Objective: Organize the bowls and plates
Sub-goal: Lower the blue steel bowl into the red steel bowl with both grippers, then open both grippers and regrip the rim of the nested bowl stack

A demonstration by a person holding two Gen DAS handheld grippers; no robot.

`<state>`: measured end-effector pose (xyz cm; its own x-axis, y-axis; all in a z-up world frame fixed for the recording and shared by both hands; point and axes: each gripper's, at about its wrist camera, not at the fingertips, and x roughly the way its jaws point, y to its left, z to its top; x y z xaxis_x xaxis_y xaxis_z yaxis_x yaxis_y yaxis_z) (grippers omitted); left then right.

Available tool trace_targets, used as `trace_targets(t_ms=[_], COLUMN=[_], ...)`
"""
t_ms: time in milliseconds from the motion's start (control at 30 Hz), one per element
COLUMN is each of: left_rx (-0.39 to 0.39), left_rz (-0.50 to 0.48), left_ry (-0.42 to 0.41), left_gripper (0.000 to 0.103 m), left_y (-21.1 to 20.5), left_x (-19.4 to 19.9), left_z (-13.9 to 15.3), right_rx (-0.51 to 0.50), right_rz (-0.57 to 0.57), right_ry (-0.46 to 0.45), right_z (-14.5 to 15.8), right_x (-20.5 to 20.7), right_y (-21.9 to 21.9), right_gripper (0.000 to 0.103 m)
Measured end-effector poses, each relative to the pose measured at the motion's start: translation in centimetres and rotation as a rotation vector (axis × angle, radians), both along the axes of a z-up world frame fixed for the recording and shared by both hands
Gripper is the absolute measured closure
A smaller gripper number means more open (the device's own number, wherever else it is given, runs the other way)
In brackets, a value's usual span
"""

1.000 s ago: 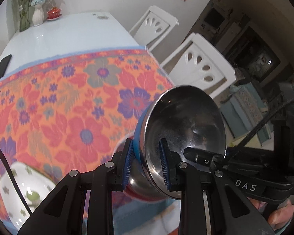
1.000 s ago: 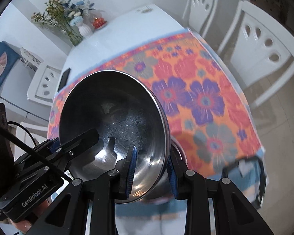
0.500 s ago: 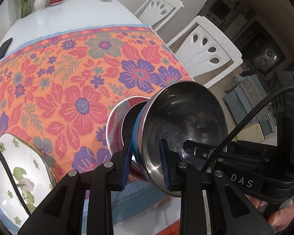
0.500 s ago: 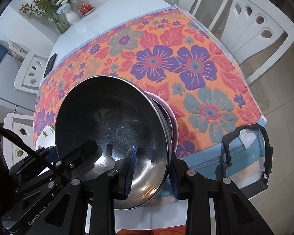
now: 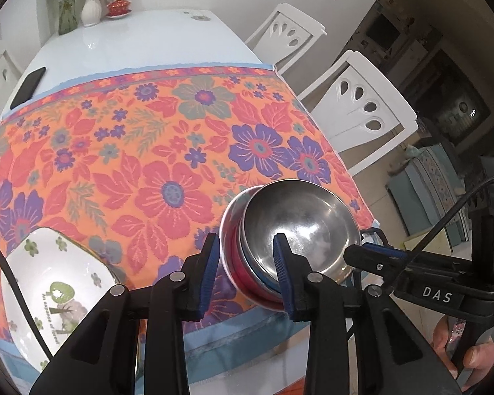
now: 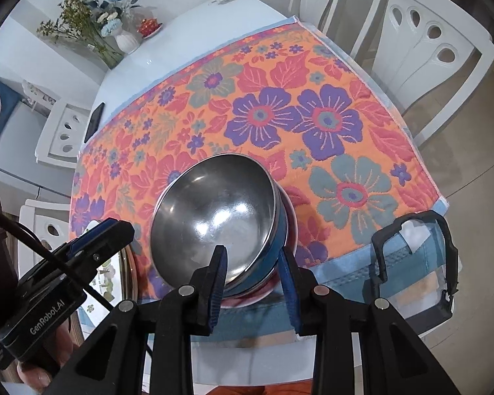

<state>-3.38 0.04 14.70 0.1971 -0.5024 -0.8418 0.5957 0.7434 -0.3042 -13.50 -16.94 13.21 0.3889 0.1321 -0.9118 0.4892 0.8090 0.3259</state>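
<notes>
A steel bowl with a blue outside sits tilted inside a red bowl on the floral tablecloth, close to the front edge. My left gripper straddles the near rims of both bowls. Its jaws are opening: one pad is inside the steel bowl, the other stands just off the red wall. My right gripper is shut on the steel bowl's wall at the opposite rim. A white plate with green tree prints lies at the front left.
White chairs stand along the right side of the table. A black phone, a vase of flowers and a red lidded cup are on the bare far end. A black-framed box stands off the front right corner.
Both grippers brought the steel bowl down from mid-air into the red bowl on the cloth. The left jaws have spread wider; the right jaws look unchanged.
</notes>
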Motion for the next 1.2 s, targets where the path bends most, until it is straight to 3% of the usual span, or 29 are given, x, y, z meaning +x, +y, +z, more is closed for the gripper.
trace_targets(t_ms=[267, 900, 1200], left_rx=[-0.013, 0.015, 0.005], left_rz=[-0.005, -0.004, -0.005], left_ry=[-0.026, -0.087, -0.148], left_gripper=[0.073, 0.073, 0.073], left_y=[0.2, 1.8, 2.4], left_x=[-1.2, -3.1, -4.5], left_z=[1.2, 1.9, 3.6], right_rx=[-0.009, 0.009, -0.015], right_rz=[0.004, -0.005, -0.001], right_ry=[-0.036, -0.041, -0.102], right_z=[1.4, -1.2, 2.1], right_x=[-0.8, -1.9, -2.8], right_y=[0.5, 2.3, 2.6], right_gripper=[0.072, 0.072, 0.072])
